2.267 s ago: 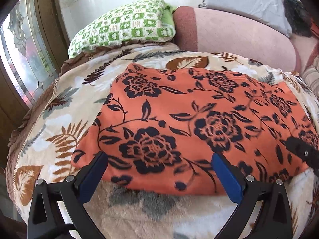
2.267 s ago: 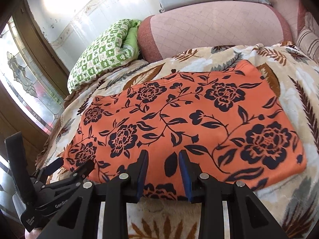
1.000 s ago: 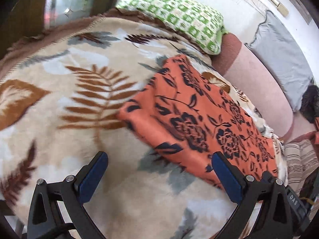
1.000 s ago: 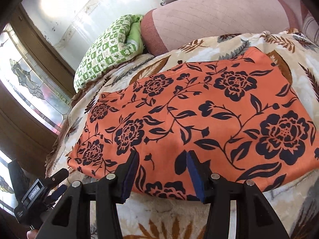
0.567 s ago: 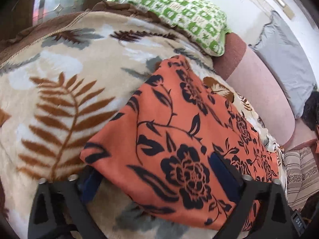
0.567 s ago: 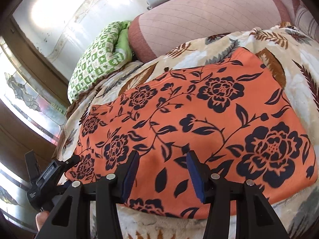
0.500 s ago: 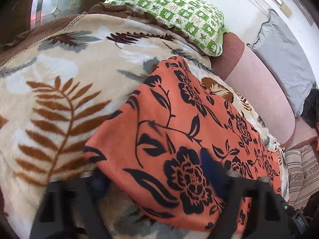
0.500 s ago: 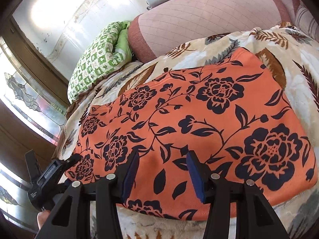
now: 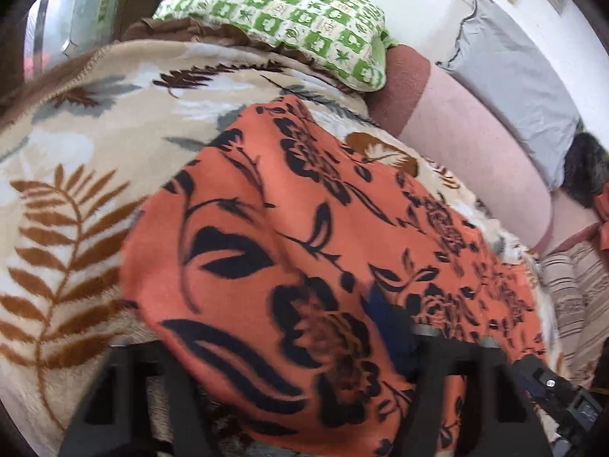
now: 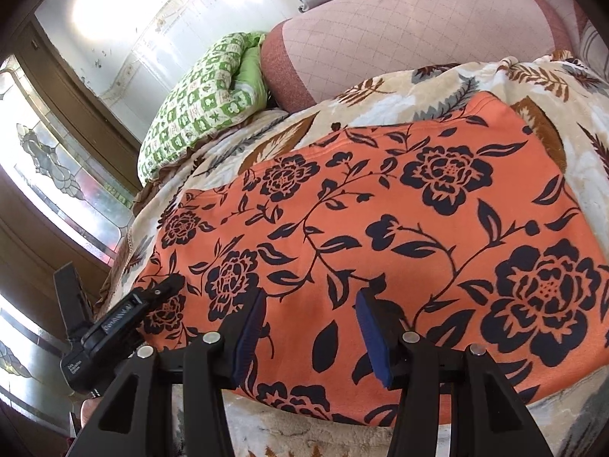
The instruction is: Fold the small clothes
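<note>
Left claw (image 9: 274, 346) closing on left end of orange black-flowered fleece garment (image 10: 380, 236) for fold; right claw (image 10: 310, 333) apart, straddling its near edge on bed.

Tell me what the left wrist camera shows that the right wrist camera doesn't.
Only the left wrist view shows the left gripper closing over the near corner of the orange floral cloth, plus a striped cushion. Only the right wrist view shows the stained-glass window and the right gripper with cloth between its parted fingers. Both show the cloth, leaf-print blanket, green checked pillow and pink bolster.
</note>
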The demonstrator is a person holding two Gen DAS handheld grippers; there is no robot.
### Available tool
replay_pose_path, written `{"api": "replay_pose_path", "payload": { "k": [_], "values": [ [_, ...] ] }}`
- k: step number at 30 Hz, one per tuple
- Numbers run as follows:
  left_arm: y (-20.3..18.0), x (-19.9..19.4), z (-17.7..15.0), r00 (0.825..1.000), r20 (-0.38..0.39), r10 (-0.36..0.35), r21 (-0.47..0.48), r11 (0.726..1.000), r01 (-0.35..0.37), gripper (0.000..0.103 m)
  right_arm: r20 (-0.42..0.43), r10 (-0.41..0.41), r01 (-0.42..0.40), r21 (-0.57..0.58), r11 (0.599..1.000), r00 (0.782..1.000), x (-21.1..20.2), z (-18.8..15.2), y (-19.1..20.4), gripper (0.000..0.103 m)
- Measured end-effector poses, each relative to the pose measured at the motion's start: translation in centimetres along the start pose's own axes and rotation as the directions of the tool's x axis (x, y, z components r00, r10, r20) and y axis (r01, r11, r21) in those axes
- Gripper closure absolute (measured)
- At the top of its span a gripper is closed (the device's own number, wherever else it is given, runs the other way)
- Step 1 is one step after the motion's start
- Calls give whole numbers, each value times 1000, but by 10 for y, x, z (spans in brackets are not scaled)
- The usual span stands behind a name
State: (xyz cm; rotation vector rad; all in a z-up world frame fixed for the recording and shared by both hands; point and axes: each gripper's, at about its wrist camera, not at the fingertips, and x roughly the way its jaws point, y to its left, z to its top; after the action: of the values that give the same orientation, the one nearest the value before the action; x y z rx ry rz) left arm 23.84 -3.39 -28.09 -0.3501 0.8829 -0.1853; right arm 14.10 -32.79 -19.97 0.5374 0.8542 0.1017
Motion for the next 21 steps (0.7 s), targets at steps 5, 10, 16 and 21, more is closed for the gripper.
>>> {"api": "replay_pose_path", "payload": {
  "k": [5, 10, 16, 21],
  "values": [
    [3, -1, 2, 999, -2, -50, -11, 999, 50, 80, 22, 23, -22, -73, 997, 999, 4, -4, 21, 68],
    [-16, -20, 4, 995, 54, -89, 85, 993, 85, 84, -12, 24, -25, -97, 995, 1000, 22, -12, 37, 73],
    [-37, -47, 8, 982, 95, -161, 167, 975, 143, 85, -126, 53, -55, -11, 998, 991, 46, -15, 19, 74],
    [-67, -66, 7, 977, 127, -174, 275, 952, 133, 85, -170, 143, -128, 97, 987, 975, 45, -13, -3, 82]
  ]
}}
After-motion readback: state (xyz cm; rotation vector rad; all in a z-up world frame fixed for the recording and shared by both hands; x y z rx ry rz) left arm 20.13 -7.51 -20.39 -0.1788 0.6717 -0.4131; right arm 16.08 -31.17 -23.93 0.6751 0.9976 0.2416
